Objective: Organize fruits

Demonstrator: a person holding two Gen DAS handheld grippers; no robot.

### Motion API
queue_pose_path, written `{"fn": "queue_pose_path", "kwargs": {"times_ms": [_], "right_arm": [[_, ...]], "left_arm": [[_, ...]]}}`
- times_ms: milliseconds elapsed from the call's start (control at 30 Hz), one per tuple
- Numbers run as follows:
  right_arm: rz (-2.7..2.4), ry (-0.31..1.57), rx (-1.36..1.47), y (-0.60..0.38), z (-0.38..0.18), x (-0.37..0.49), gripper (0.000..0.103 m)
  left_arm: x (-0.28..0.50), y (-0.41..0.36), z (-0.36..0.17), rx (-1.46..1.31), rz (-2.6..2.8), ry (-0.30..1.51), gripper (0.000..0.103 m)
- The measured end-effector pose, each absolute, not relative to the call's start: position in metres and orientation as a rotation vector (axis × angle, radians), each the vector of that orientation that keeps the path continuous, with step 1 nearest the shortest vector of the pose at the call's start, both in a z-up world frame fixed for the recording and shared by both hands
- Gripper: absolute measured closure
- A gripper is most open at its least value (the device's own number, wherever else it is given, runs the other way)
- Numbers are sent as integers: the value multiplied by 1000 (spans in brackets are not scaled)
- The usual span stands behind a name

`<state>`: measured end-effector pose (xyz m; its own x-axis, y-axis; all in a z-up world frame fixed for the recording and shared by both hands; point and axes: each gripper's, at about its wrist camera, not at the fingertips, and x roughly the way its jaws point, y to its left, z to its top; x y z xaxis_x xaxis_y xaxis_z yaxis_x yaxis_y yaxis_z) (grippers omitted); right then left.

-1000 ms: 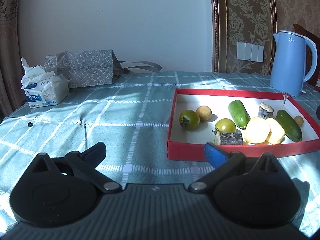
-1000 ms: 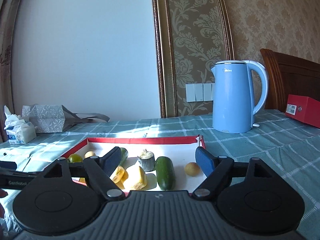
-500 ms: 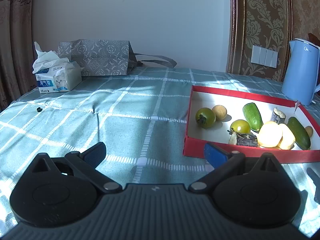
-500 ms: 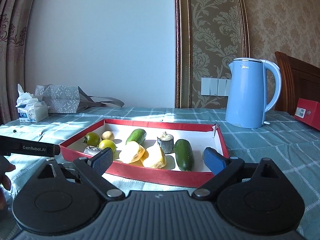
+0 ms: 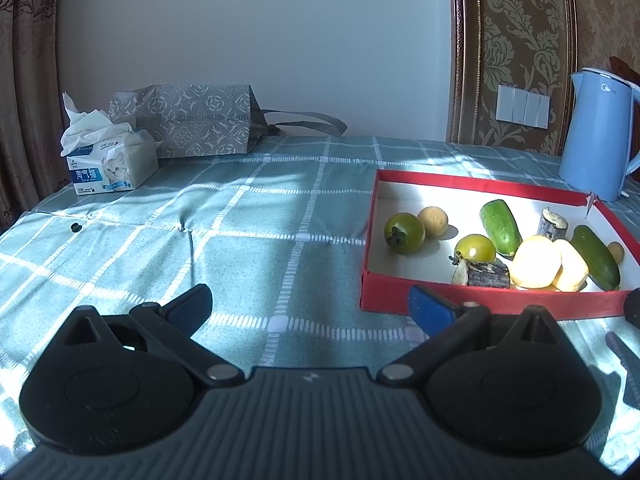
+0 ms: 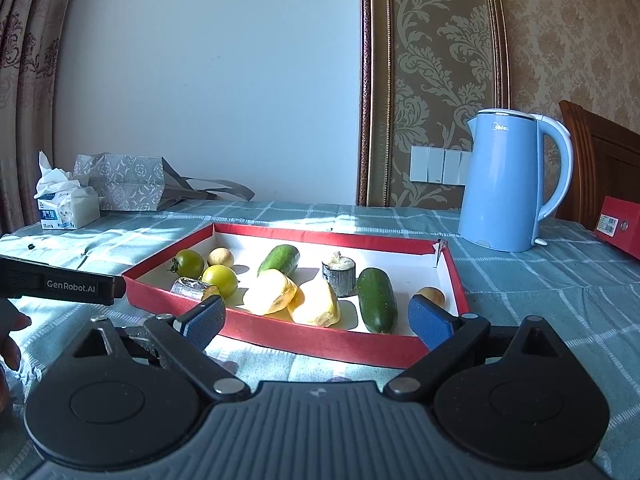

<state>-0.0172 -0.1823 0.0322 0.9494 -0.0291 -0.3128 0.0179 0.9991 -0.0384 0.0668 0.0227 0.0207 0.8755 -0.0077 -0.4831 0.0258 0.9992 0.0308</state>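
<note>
I see the red tray at my twelve o'clock: two green tomatoes, two cucumbers, yellow pieces lying loose inside

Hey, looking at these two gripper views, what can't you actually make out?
- Small brown fruit, left wrist view: mostly hidden behind the dark cucumber.
- Red box by the kettle, right wrist view: cut off by the right edge, its label too small to read.
- Tiny black object on the tablecloth, left wrist view: too small to identify.
</note>
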Motion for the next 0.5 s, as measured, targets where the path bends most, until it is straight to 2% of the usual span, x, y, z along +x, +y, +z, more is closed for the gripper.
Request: {"fn": "queue_pose_path", "kwargs": {"times_ms": [500], "right_arm": [[-19,352,10,-189,31,-12,4]], "left_arm": [[68,21,18,50,-25,515,0]]}}
